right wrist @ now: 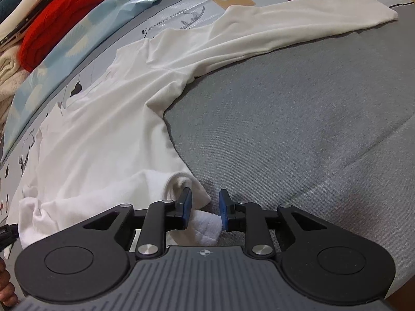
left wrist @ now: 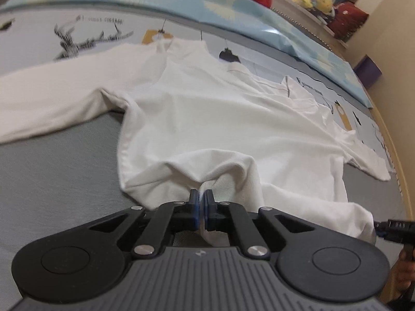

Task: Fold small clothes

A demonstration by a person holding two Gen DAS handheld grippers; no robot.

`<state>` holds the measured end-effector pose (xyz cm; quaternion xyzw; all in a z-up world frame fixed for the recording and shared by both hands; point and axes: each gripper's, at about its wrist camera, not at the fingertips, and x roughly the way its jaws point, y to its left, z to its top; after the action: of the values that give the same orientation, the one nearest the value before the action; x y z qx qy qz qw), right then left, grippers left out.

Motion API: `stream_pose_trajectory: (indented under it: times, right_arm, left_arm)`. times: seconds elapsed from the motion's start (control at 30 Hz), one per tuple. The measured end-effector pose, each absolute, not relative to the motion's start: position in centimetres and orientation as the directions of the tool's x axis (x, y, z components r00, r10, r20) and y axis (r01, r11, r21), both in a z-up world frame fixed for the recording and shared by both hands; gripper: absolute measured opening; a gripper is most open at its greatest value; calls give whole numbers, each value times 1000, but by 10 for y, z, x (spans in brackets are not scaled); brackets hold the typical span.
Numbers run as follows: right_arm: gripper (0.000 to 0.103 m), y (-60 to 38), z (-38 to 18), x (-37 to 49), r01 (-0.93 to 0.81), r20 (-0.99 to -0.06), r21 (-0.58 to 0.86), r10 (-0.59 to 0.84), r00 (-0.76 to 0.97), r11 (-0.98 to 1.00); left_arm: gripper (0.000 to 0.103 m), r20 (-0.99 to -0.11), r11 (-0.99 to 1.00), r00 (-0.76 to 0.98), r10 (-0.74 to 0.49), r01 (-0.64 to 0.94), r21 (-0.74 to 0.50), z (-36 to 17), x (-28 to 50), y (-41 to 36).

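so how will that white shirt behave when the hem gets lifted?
Probably floppy: the white shirt already puckers where the left gripper pinches it. Likely light, and it may drag on the grey bedcover, trailing its sleeve.

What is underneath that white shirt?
The white shirt lies on a grey bed cover; its upper part overlaps a printed sheet. Whatever sits directly beneath the fabric is covered.
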<state>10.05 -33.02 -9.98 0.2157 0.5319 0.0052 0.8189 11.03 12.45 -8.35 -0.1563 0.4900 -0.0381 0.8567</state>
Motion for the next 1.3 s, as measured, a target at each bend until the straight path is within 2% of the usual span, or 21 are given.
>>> stream_pose_trajectory:
  times: [0.13, 0.23, 0.27, 0.3, 0.4, 0.5, 0.6, 0.67, 0.73, 0.8, 0.87, 0.97, 1.07, 1.3]
  right_arm:
    - [24, -326, -100, 96, 180, -876, 344, 246, 414, 921]
    - [23, -325, -98, 89, 134, -876, 344, 266, 403, 929]
    - [16, -326, -96, 86, 116, -871, 356, 285, 401, 927]
    - [0, -326, -94, 83, 95, -864, 369, 303, 403, 925]
    - [0, -334, -80, 69, 68, -807, 445, 368, 461, 893]
    - [0, -361, -64, 53, 107, -698, 591, 440, 565, 800]
    - [0, -374, -60, 42, 146, -708, 572, 396, 584, 807]
    - [4, -369, -60, 38, 137, -755, 489, 339, 562, 862]
    - [6, -361, -64, 37, 109, -775, 470, 350, 526, 876]
    - [32, -350, -70, 38, 62, -786, 480, 398, 474, 875]
    - [42, -337, -72, 40, 12, -801, 449, 396, 449, 894]
    - [43, -316, -75, 42, -67, -823, 407, 397, 407, 911]
    - [43, -299, -80, 44, -134, -845, 359, 383, 374, 924]
    - [43, -273, -93, 36, -273, -896, 232, 315, 314, 934]
  left_arm:
    - [3, -805, 961, 556, -208, -38, -274, -49, 69, 133]
    - [3, -772, 946, 592, -229, -52, -320, -30, 27, 154]
    - [3, -758, 935, 609, -234, -72, -347, -25, 16, 162]
    - [3, -735, 918, 631, -248, -88, -386, -19, 4, 170]
    - [3, -680, 884, 674, -288, -85, -459, -8, -27, 188]
    - [3, -682, 888, 667, -299, -67, -455, -5, -46, 198]
    - [3, -721, 874, 596, -352, -66, -482, -14, -50, 203]
    - [5, -765, 887, 540, -351, -70, -456, -23, -45, 199]
    - [9, -805, 905, 500, -320, -91, -416, -34, -39, 197]
    - [22, -833, 910, 469, -293, -131, -394, -45, -31, 199]
    - [31, -855, 908, 438, -278, -172, -383, -56, -23, 203]
    - [37, -886, 913, 396, -240, -220, -345, -72, -12, 211]
    - [38, -906, 919, 360, -224, -231, -319, -83, -2, 214]
    - [42, -944, 966, 277, -181, -132, -224, -99, 14, 184]
